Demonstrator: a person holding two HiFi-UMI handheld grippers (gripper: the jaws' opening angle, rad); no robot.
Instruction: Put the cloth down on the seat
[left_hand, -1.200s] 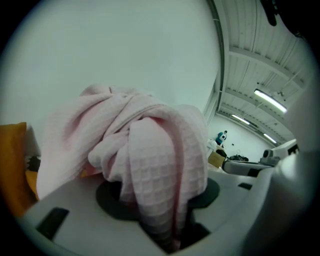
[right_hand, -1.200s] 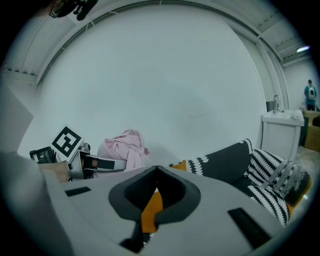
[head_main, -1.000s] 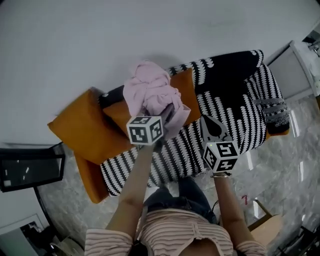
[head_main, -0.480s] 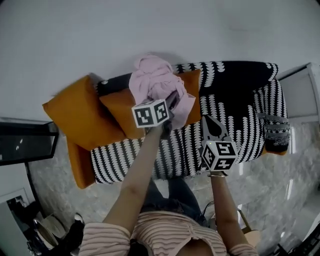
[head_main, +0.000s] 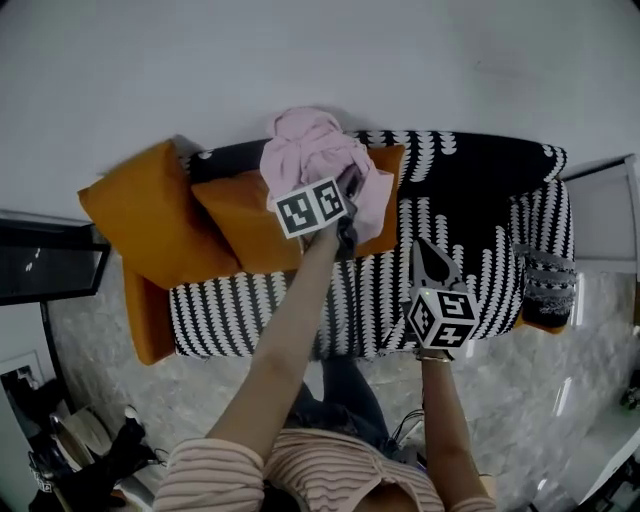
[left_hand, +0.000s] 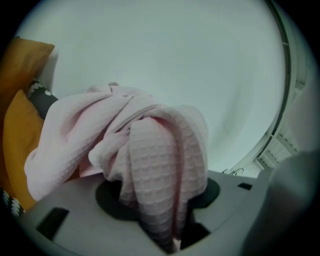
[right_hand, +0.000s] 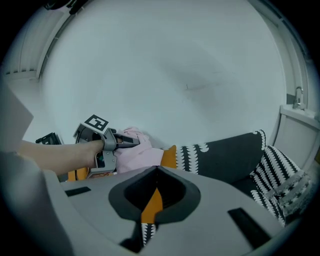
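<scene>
While the left gripper (head_main: 349, 200) clamps it, the cloth (head_main: 310, 150) bunches, long axis unreadable. Right gripper (head_main: 429, 250) jaws meet, empty.

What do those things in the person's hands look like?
The left hand-held gripper and the right hand-held gripper are grey with dark jaws. Each carries a white cube printed with black square markers. No cables show. The person wears a striped top with sleeves that leave the forearms bare.
</scene>
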